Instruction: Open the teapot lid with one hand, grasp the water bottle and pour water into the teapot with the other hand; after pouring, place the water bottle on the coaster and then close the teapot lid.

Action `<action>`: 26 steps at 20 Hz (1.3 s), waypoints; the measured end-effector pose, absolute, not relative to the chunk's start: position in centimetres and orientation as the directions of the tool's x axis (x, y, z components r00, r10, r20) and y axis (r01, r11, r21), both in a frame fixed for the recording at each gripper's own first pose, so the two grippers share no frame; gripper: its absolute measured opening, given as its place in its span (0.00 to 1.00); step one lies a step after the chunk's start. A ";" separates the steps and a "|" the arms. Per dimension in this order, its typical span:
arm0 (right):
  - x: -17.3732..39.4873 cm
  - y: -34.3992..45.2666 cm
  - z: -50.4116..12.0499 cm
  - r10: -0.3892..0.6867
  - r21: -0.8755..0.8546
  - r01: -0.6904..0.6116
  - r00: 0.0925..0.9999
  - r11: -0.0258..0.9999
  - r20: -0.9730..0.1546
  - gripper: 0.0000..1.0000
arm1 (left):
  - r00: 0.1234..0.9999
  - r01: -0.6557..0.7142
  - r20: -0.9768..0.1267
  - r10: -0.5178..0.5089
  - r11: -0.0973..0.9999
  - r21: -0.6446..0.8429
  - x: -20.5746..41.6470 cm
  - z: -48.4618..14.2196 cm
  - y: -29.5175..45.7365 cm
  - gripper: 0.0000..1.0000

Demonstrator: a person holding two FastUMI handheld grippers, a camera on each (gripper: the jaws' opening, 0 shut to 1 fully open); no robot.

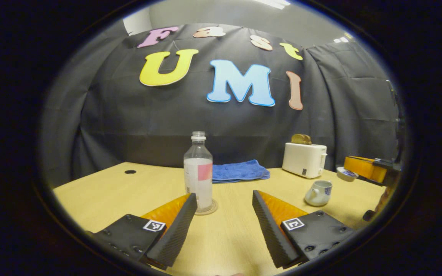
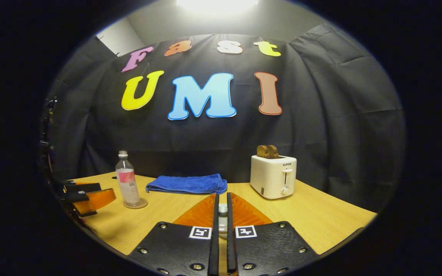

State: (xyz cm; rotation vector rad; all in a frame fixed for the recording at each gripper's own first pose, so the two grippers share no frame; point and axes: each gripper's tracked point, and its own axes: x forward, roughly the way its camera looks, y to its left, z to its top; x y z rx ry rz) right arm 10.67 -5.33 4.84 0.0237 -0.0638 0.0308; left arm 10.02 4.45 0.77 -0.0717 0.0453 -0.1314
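A clear water bottle with a pink label stands upright on a round coaster near the middle of the wooden table. My left gripper is open, and its fingers are just short of the bottle and a little to its right. The small white teapot sits to the right with its top uncovered. Beyond it, my right gripper holds the lid up in the air. In the right gripper view the gripper is shut on the lid's knob. The bottle and left gripper are at the left.
A folded blue towel lies behind the bottle by the back wall. A white toaster with bread slices in it stands at the back right. A small cable hole is in the table's far left.
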 end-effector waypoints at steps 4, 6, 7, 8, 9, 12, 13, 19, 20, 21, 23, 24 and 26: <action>14.3 -7.5 3.4 -0.033 0.010 0.033 0.999 0.999 0.021 0.08 | 0.995 0.101 0.004 -0.101 0.994 -0.033 8.9 2.0 4.8 1.00; 15.3 -7.4 2.8 -0.031 -0.004 0.031 0.999 0.999 0.011 0.08 | 0.993 0.114 0.001 -0.114 0.992 -0.045 8.8 1.7 4.3 1.00; 15.8 -7.2 2.4 -0.025 -0.015 0.025 1.000 1.000 0.003 0.08 | 0.994 0.114 0.000 -0.114 0.993 -0.044 8.8 1.4 4.4 1.00; 16.0 -6.8 2.0 -0.014 -0.024 0.014 1.000 1.000 -0.004 0.08 | 0.994 0.112 0.004 -0.111 0.993 -0.041 8.8 1.3 4.4 1.00; 16.3 -6.4 1.7 -0.006 -0.035 0.005 1.000 0.999 -0.012 0.08 | 0.994 0.109 0.010 -0.109 0.993 -0.038 8.7 1.3 4.6 1.00; 16.7 -6.8 0.8 -0.019 -0.043 0.018 0.999 0.999 -0.035 0.08 | 0.992 0.125 -0.001 -0.125 0.991 -0.053 8.9 0.8 4.3 1.00; 16.8 -7.0 0.9 -0.022 -0.039 0.021 0.999 0.999 -0.033 0.08 | 0.992 0.124 -0.001 -0.125 0.991 -0.054 9.0 0.8 4.4 1.00; 17.0 -6.6 0.0 -0.015 -0.044 0.013 0.998 0.999 -0.054 0.08 | 0.991 0.132 -0.003 -0.132 0.991 -0.038 9.0 0.6 4.1 1.00; 17.1 -6.7 0.0 -0.018 -0.039 0.016 0.998 0.999 -0.058 0.08 | 0.991 0.134 -0.003 -0.134 0.990 -0.035 8.9 0.6 4.1 1.00; 17.0 -6.7 -0.1 -0.021 -0.040 0.019 0.998 0.999 -0.060 0.08 | 0.991 0.135 0.001 -0.135 0.990 -0.031 8.9 0.8 4.0 1.00; 16.9 -6.6 0.0 -0.022 -0.048 0.019 0.998 0.999 -0.065 0.12 | 0.991 0.136 0.014 -0.136 0.990 -0.022 8.8 1.1 3.8 1.00; 16.9 -6.8 0.3 -0.030 -0.059 0.027 0.998 0.998 -0.061 0.13 | 0.991 0.135 0.015 -0.135 0.991 -0.015 8.8 0.9 3.8 1.00; 15.9 -7.4 2.2 -0.060 -0.065 0.059 0.998 0.996 -0.013 0.30 | 0.990 0.138 0.016 -0.138 0.990 -0.011 8.7 0.9 3.7 1.00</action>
